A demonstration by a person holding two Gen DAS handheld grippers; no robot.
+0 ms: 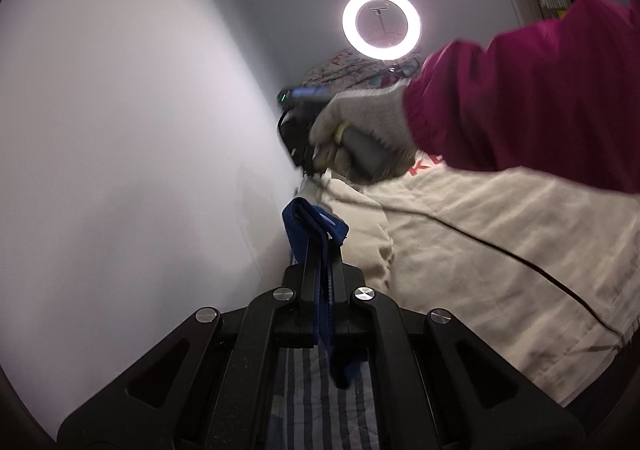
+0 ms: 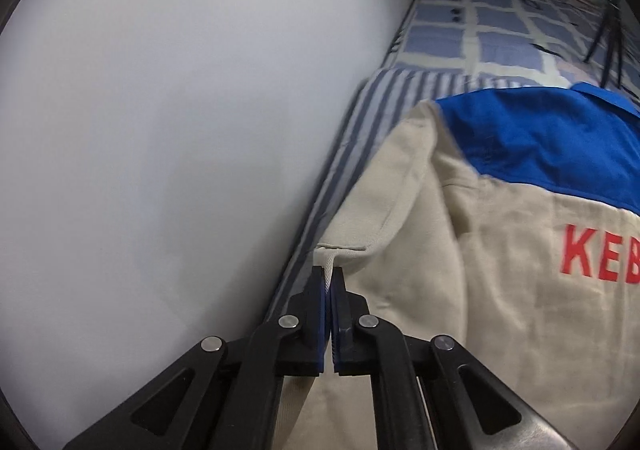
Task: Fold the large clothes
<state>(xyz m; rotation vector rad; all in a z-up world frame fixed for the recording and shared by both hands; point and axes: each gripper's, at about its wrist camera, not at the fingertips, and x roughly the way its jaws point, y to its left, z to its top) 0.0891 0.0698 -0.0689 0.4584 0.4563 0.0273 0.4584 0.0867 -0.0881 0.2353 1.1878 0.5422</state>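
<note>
Nearest our left wrist camera, the left claw [image 1: 322, 246] is clamped shut on a blue cuff [image 1: 314, 221] of the jacket [image 1: 500, 250], and the blue cloth runs back between the jaws toward the camera. Beyond it we see the beige body of the jacket lying spread on the bed, right beside the white wall [image 1: 120, 149]. A striped sheet [image 1: 304, 402] shows beneath the claw.

Further along in that same view, a gloved hand [image 1: 360, 117] in a magenta sleeve [image 1: 520, 97] holds the other tool low over the far edge of the jacket. A lit ring lamp [image 1: 381, 24] glows behind it, with a patterned bundle of cloth [image 1: 344, 67] at its foot (too blurred for us to say more).

From the right wrist camera we see the right claw [image 2: 328, 282] closed on a fold of beige fabric at the jacket's edge, a thin strip of cloth pinched between its blue pads. This edge lies just beside the wall, over the striped sheet. The jacket's beige sleeve lies folded along that side, and its blue yoke [image 2: 540, 145] sits further off, with the blue collar at the far end. Red letters [image 2: 600, 254] reading "KEB" run off the right of the view. Past the jacket we make out a blue checked bedcover [image 2: 500, 25].
</note>
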